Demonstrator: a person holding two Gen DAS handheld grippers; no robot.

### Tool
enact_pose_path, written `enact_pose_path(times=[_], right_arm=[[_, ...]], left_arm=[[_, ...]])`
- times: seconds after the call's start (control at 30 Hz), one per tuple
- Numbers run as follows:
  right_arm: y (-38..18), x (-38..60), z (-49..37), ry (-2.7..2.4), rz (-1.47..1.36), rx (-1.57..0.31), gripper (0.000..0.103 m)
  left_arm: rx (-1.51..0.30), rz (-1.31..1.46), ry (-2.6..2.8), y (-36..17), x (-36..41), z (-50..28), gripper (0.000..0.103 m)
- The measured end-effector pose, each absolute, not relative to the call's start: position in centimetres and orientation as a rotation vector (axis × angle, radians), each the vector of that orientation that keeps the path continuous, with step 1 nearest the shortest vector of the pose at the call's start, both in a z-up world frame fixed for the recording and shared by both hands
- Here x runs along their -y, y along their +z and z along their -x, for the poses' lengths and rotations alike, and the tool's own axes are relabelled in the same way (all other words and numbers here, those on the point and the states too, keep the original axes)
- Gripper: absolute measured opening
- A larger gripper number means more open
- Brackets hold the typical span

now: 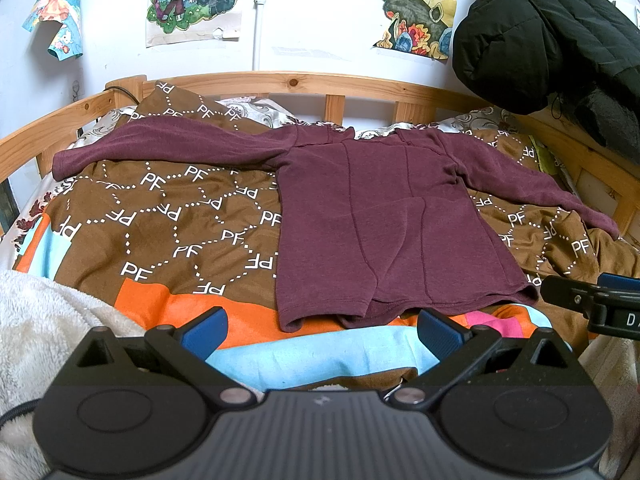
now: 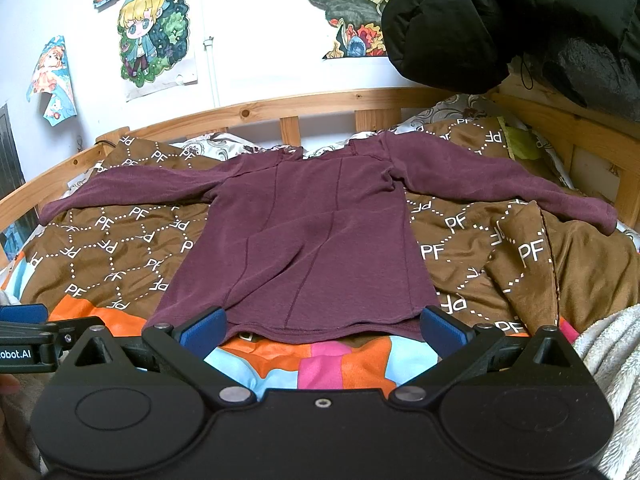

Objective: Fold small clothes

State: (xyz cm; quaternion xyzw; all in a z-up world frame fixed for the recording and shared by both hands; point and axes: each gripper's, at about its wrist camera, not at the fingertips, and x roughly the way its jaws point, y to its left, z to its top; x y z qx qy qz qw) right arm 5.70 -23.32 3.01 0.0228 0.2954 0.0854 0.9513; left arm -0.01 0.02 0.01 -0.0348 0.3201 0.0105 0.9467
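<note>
A maroon long-sleeved shirt [image 1: 384, 216] lies flat on the bed, both sleeves spread out, hem toward me. It also shows in the right wrist view [image 2: 312, 232]. My left gripper [image 1: 320, 330] is open and empty, just short of the hem's left part. My right gripper [image 2: 322, 328] is open and empty, with its blue fingers at the hem's two corners, above the fabric. The right gripper shows at the right edge of the left wrist view [image 1: 592, 300]. The left gripper shows at the left edge of the right wrist view [image 2: 28, 332].
A brown patterned blanket [image 1: 168, 216] with orange, blue and pink patches covers the bed. A wooden bed rail [image 1: 296, 82] runs behind. A black jacket [image 1: 560, 32] hangs at the back right. A white fleece [image 1: 44, 320] lies at the near left, and another fleece edge [image 2: 604, 344] at the near right.
</note>
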Motion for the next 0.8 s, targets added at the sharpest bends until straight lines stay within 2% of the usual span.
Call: enact_pose_path(times=[0.8], right_arm=[[3.06, 23.42, -5.57, 0.175, -0.052, -0.6, 0.103]], left_arm=[[-0.653, 0.071, 0.022, 0.02, -0.03, -0.01, 0.102]])
